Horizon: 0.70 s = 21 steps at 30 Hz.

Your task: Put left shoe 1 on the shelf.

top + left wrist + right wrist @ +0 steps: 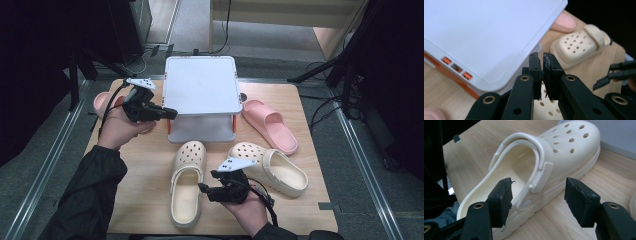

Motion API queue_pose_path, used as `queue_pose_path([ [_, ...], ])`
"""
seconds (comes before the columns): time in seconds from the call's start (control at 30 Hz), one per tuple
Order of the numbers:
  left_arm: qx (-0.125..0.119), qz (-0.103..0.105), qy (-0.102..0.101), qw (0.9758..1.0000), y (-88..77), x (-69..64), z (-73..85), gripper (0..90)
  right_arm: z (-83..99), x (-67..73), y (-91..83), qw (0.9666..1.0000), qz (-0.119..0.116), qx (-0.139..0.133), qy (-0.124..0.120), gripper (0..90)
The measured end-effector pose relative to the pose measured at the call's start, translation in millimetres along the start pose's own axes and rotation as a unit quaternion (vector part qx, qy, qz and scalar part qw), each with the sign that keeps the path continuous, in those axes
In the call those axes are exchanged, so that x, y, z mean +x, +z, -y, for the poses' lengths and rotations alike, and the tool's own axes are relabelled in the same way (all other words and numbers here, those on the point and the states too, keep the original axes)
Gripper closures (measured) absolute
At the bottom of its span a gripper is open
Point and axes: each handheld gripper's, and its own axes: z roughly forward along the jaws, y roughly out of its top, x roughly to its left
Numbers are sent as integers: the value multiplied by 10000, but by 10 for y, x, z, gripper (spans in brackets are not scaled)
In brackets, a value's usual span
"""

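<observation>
A cream clog (187, 182) lies toe-away at the table's front middle, and its mate (272, 167) rests slanted to its right. My right gripper (202, 189) points left at the first clog's side. In the right gripper view this clog (564, 147) has its heel strap (541, 162) raised, and my right gripper (539, 185) stands open with the strap's hinge and the side wall in line between the pads, untouched. My left gripper (170, 114) hovers at the front left corner of the white rack (200, 85). In its own view the left gripper (543, 60) is shut with nothing in it.
A pink slide (270, 125) lies right of the rack and another pink slide (102, 102) sits at the table's left edge behind my left hand. The rack (486, 32) has orange legs and a lower shelf. Bare wood (145, 165) lies front left.
</observation>
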Motion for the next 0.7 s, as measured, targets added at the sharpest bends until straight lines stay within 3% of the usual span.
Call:
queue_pose_path([
  [0.1, 85, -107, 40, 9999, 21, 70, -32, 845, 5, 18, 38, 10000, 16, 2, 93, 392],
  [0.33, 54, -188, -162, 9997, 56, 243, 27, 841, 21, 65, 177, 9997, 104, 65, 217, 390],
  [0.43, 59, -277, -198, 9994, 53, 257, 41, 835, 29, 74, 244, 9995, 145, 100, 276, 390],
  [0.57, 36, -236, -210, 9995, 49, 264, 52, 824, 16, 96, 323, 9992, 172, 100, 360, 391],
  [0.7, 72, -289, -165, 9994, 39, 257, 50, 820, -12, 117, 408, 9986, 445, 51, 283, 437],
])
